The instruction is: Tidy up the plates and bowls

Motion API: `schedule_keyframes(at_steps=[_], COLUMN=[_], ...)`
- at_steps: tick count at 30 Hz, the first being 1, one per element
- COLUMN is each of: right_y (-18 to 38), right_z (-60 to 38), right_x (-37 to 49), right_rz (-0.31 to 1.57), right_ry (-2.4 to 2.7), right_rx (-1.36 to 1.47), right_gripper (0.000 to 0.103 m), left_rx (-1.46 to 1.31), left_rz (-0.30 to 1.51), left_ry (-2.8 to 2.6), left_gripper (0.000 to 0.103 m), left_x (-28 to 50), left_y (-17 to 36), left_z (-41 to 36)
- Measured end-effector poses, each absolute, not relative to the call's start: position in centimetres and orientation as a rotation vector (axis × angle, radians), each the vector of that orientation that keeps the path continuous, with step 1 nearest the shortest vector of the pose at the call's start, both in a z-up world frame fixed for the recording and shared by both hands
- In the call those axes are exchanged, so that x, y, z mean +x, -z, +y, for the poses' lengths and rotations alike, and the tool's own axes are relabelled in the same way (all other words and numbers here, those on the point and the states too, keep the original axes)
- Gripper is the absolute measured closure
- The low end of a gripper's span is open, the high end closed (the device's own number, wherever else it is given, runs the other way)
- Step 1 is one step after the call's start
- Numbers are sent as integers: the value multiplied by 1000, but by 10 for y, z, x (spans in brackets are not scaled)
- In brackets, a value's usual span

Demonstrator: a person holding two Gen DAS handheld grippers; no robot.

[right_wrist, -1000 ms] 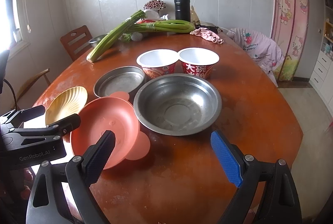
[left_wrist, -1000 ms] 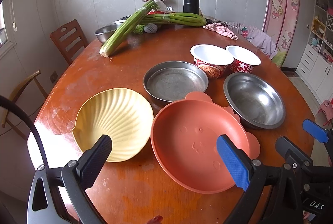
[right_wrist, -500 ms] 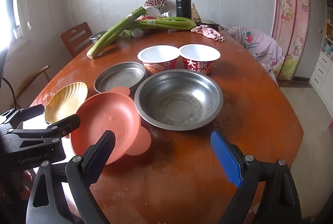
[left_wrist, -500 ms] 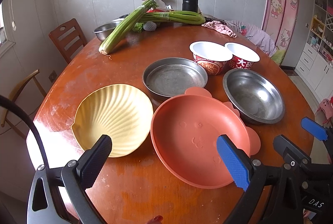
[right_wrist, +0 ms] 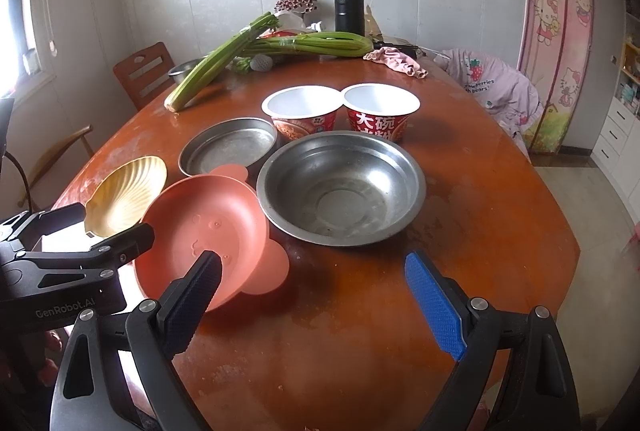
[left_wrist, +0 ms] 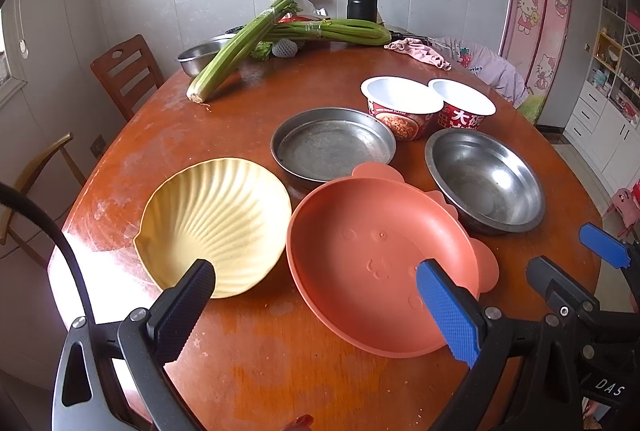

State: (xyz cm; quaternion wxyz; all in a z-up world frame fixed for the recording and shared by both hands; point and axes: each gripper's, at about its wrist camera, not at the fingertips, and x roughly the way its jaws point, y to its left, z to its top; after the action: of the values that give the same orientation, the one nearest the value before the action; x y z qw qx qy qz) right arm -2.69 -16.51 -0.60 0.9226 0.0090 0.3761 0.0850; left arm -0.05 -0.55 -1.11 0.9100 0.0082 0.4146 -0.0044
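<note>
Desk (left_wrist: 248, 359) seen from the left wrist: left tongs (left_wrist: 316, 303) spread wide, empty, over a yellow shell plate (left_wrist: 216, 223) at 10 o'clock and an orange plate (left_wrist: 376, 263) at centre.

Right wrist view: right tongs (right_wrist: 316, 295) released, empty; steel bowl (right_wrist: 340, 187) at 12 o'clock, two noodle cups (right_wrist: 340, 111) beyond.

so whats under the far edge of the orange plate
The orange plate overlaps the near rim of the flat metal pan, its ear tab over that rim. Whether they touch, and the table beneath the plate, are hidden.
</note>
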Motion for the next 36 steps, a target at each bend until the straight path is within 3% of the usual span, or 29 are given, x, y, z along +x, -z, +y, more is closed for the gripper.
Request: schedule_keyframes(at_steps=[24, 36], right_y=[0, -18], right_z=[-158, -100], right_x=[-27, 0], right_rz=[750, 732], right_ry=[-198, -374], right_rx=[11, -43], right_gripper=[9, 9], left_rx=[-2, -107], left_rz=[850, 831], left_ry=[-1, -195], left_gripper=[1, 1], left_x=[-2, -1], left_y=[8, 2], left_z=[6, 100])
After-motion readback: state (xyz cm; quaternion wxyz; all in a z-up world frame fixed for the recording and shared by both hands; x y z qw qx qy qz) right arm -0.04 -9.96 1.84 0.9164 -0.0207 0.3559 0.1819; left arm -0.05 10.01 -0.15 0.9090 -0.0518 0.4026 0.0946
